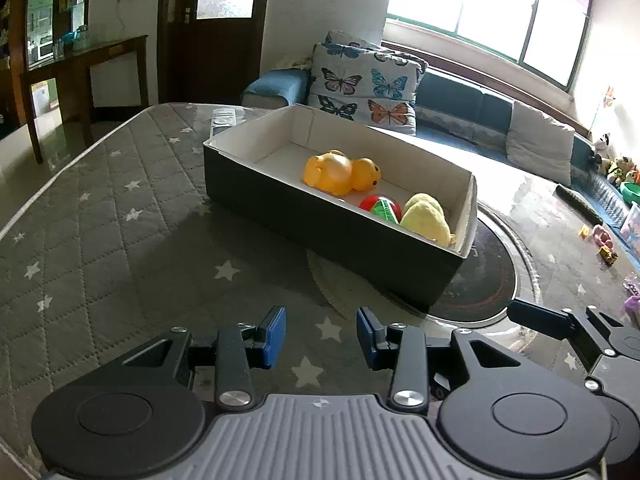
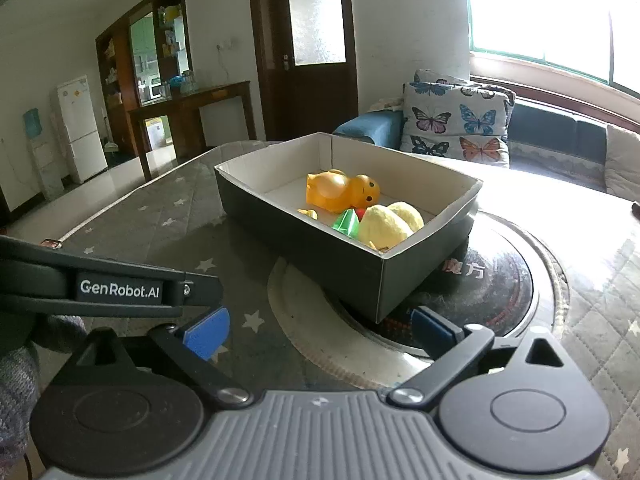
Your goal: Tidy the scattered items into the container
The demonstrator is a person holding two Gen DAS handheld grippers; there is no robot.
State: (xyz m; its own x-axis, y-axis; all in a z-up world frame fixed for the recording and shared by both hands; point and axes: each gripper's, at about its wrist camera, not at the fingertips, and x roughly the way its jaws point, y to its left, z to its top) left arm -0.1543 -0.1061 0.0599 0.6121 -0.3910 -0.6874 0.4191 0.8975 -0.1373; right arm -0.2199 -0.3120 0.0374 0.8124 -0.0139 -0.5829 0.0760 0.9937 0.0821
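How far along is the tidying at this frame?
Apparently near the end. Done: the orange duck toy, red-and-green toy and yellow plush lie inside the box. In hand: nothing; the left gripper and right gripper are both open. Left: no loose items show on the quilted mat near the box.

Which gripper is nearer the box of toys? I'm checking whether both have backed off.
Right, though only slightly. The right gripper sits open just short of the box at its near corner. The left gripper, also open, hangs a little further back beside it.
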